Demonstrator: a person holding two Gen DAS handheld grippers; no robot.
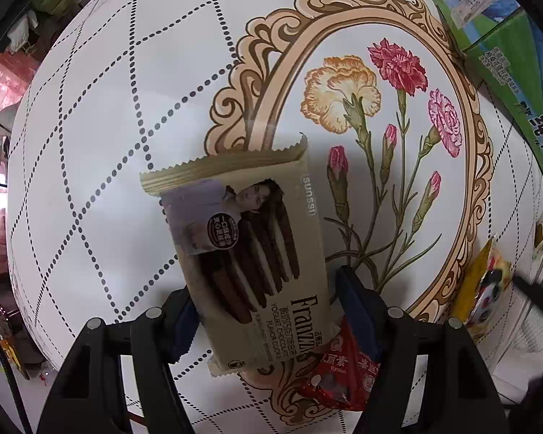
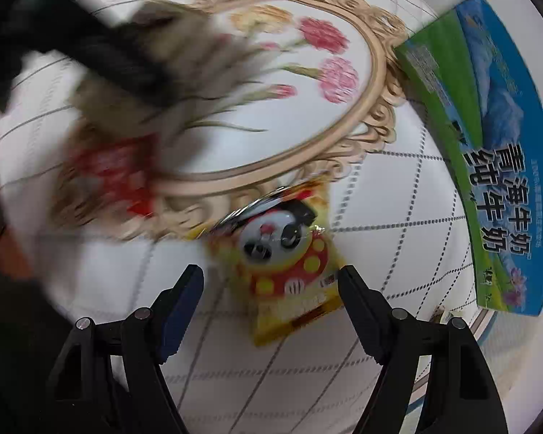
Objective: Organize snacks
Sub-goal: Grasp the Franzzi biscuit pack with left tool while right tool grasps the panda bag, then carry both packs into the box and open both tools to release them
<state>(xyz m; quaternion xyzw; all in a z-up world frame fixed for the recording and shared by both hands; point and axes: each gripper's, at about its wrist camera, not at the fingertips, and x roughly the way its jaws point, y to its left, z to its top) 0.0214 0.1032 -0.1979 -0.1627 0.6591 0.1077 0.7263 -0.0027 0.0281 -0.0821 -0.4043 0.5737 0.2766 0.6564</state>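
Snack, item one: beige rectangular foil pack of chocolate-yogurt cookie sticks (image 1: 242, 253), clamped in the left gripper (image 1: 264, 311), jaws closed on its lower half; long axis running away from the claw, serrated end farthest out, pack hanging above the white quilted tablecloth with a printed carnation medallion (image 1: 90, 144).

Item two: small yellow pouch with a panda print (image 2: 289, 264), lying flat on the cloth directly ahead of the right gripper (image 2: 271, 282), whose jaws stand apart and empty with the pouch's near end between the tips; long axis roughly in line with the claw. Right hand judged the nearer.

Item three: red crinkled packet (image 1: 344, 372) on the cloth under the left claw.

Green-and-blue milk carton box (image 2: 488, 152) at the table edge, well apart.
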